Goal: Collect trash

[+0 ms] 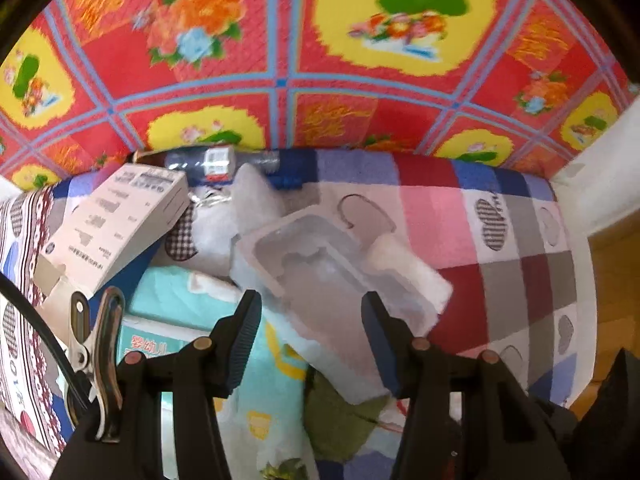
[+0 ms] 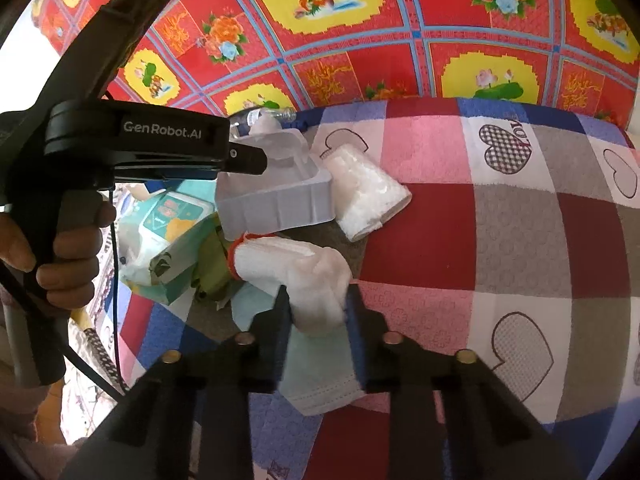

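Surface: a checked cloth (image 2: 500,240) with heart motifs, covering what reads as the table; a red and yellow floral sheet (image 2: 360,20) lies beyond its far edge.

Left hand-held gripper (image 1: 310,334): fingers spread, released, one on either side of a clear plastic tray (image 1: 320,264) without pressing it. The tray lies tilted on the heap near the left edge of the table. A person's hand (image 2: 60,256) grips its handle in the right wrist view.

Right hand-held gripper (image 2: 316,316): clenched on a white glove with a red cuff (image 2: 296,268); both pads touch the glove's lower end. Under it lies a pale green face mask (image 2: 320,376), flat on the cloth.

Trash heap, left part of the table:
- white printed carton (image 1: 116,220), tilted, towards the far-left corner;
- plastic bottle (image 1: 220,160) on its side along the far edge;
- teal wipes packet (image 1: 192,320), beneath the tray's near end;
- rolled white plastic wrap (image 2: 366,196), touching the tray's right side;
- olive-green crumpled item (image 2: 212,264), between packet and glove; what it is cannot be told.

A metal clip (image 1: 96,356) sits beside the left gripper's fingers.
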### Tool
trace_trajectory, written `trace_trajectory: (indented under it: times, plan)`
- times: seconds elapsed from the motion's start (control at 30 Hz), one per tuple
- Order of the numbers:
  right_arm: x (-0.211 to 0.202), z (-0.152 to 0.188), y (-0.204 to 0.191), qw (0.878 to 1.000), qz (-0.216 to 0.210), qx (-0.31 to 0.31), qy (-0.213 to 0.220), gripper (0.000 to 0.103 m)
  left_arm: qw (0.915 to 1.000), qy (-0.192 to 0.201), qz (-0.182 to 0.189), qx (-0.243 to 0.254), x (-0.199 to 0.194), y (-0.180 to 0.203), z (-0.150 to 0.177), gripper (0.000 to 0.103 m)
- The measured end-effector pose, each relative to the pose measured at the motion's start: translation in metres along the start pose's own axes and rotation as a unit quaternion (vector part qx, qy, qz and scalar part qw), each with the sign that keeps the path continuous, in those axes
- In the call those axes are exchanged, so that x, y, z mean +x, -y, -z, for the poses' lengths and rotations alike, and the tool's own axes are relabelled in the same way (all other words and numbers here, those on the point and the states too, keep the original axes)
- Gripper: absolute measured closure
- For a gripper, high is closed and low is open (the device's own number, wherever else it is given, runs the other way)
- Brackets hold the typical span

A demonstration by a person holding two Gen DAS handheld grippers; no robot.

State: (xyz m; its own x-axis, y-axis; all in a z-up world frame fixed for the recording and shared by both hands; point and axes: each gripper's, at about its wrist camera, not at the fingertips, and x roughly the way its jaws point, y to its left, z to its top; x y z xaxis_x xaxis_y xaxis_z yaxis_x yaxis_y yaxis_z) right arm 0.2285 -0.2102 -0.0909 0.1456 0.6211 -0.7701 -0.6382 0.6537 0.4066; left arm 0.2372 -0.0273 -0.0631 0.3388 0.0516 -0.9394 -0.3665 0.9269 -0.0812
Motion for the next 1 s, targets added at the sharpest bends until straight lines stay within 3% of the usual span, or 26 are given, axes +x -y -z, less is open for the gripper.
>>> trace_trajectory:
  times: [0.37, 0.6, 0.8, 1.0]
  plan:
    - [-0.036, 0.021, 0.014, 0.999, 0.009, 0.02, 0.039, 0.083, 0.9954, 0.027, 0.008, 0.092, -0.016, 0.044, -0.01, 0.049]
    - [-0.057, 0.041, 0.042, 0.996, 0.022, 0.068, 0.058, 0.083, 0.9932, 0.034, 0.014, 0.11, -0.02, 0.062, -0.015, 0.049]
    - [-0.067, 0.053, 0.057, 0.993, 0.034, 0.089, 0.065, 0.083, 0.9873, -0.012, 0.039, 0.153, 0.005, 0.08, -0.019, 0.048]
    - [-0.073, 0.058, 0.064, 0.992, 0.038, 0.1, 0.068, 0.083, 0.9676, -0.097, 0.026, 0.232, 0.045, 0.095, -0.024, 0.037]
